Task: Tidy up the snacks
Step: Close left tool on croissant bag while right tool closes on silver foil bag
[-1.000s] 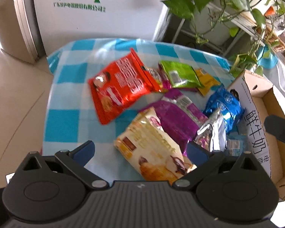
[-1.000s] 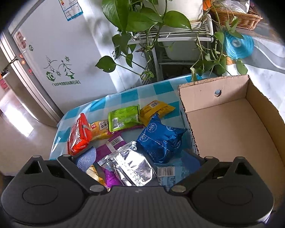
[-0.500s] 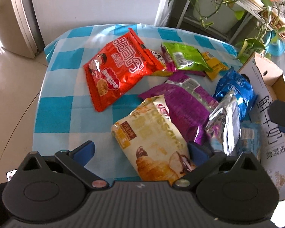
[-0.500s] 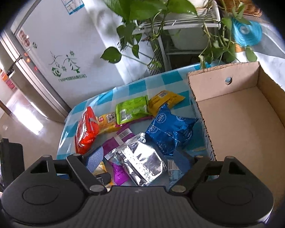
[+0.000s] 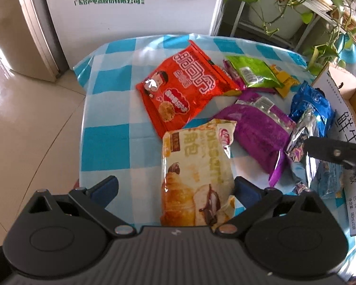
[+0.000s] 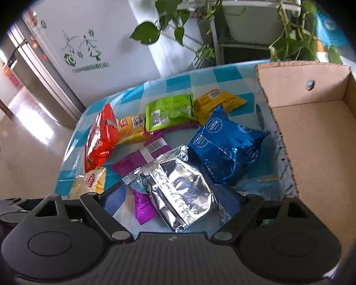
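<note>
The table carries a blue-and-white checked plastic cloth (image 5: 111, 109). On it: a glossy red snack bag with white lettering (image 5: 186, 90); beside that bag, a cream-and-yellow croissant packet with brown pastry print (image 5: 197, 171); a purple foil pouch with a silver strip (image 5: 258, 128); a lime-green foil sachet (image 6: 169, 114); two yellow packets (image 6: 216, 102); a metallic blue crinkled bag with white print (image 6: 227, 147); a silver foil pouch (image 6: 180, 190). Right of the blue bag stands a plain brown cardboard box (image 6: 320, 137). Both grippers show black bodies with blue finger pads (image 6: 114, 197).
</note>
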{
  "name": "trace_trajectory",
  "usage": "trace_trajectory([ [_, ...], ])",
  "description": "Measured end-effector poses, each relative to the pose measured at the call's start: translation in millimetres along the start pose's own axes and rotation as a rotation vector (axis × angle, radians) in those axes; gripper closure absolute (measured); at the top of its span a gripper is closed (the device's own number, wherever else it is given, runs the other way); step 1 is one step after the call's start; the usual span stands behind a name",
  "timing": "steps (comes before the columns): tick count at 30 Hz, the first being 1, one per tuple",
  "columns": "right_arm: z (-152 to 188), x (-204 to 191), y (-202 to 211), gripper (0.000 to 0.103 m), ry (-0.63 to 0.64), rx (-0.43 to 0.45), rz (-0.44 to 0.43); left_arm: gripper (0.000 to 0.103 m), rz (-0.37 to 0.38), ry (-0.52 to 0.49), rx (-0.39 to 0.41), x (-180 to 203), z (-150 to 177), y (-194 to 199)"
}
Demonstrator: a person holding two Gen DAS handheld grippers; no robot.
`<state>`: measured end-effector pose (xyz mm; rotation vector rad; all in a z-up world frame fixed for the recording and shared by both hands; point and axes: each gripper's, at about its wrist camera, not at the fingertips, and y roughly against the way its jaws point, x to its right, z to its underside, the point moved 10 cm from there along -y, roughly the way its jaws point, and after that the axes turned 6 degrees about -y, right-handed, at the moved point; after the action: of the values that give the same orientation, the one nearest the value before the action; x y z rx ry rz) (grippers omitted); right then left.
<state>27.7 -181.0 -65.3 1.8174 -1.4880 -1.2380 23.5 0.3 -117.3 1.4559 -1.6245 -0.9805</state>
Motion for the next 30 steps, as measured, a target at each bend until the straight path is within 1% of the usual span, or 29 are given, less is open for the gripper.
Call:
trace_trajectory([
  [7,1.9,-0.9,-21.4,0.010,0.020,-0.017,0.025,0.001,-0.012,-0.020,-0.050,5.3,8.1,-14.4],
  [10,5.6,-2.3,-27.0,0.010,0.024,-0.046,0.019,0.001,-0.040,-0.059,-0.045,6.0,10.3,-16.1],
  [12,9.7,-6.0,-26.6,0.010,0.030,-0.071,0.004,0.001,-0.058,-0.083,-0.045,5.0,11.2,-17.7],
  [16,17.3,-12.4,-23.3,0.010,-0.011,-0.135,-0.065,0.000,-0.054,-0.086,-0.034,3.8,11.9,-17.5],
  [17,18.9,-13.7,-22.6,0.010,-0.007,-0.142,-0.068,0.000,-0.055,-0.086,-0.032,3.8,12.4,-17.3],
  [19,20.0,-15.4,-21.8,0.010,0.024,-0.134,-0.059,0.000,-0.054,-0.083,-0.027,3.6,12.8,-17.3],
  [23,21.6,-8.4,-27.8,0.010,0.063,-0.132,0.011,0.000,-0.052,-0.086,-0.019,3.9,13.7,-17.3],
  [28,26.8,-14.3,-29.3,0.010,0.128,-0.138,0.008,0.000,-0.052,-0.087,-0.009,4.3,15.6,-15.8],
  [30,28.9,-12.9,-33.1,0.010,0.147,-0.141,0.044,0.000,-0.050,-0.089,-0.007,4.1,15.9,-15.7],
])
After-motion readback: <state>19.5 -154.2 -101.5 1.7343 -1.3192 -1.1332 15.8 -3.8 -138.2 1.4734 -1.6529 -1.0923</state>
